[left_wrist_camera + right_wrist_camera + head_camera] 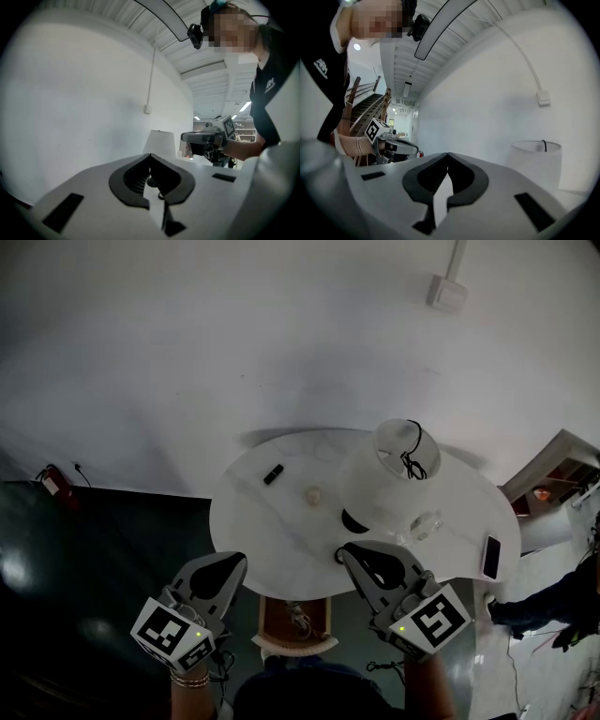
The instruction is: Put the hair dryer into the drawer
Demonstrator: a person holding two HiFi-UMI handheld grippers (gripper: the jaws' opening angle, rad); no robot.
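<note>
Wooden drawer (pixel 271 619) stands open under the table (pixel 272 531), below and between the left gripper (pixel 231 565) and right gripper (pixel 353 556), both pinched together and empty, with what looks like the corded hair dryer (pixel 298 619) inside, equally near each.

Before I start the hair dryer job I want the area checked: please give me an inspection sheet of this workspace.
Surface: round white table.
Job's things: drawer open below the table's near edge, something pale inside, too small to name; hair dryer not made out.
Clutter: lamp, small black object, small pale object, clear item, phone at the right edge.
Grippers: left gripper and right gripper both shut, empty, at the table's near edge.
Cables: black cord on the lamp shade.
Surroundings: white wall behind the table, red canister at the left, shelf at the right.
</note>
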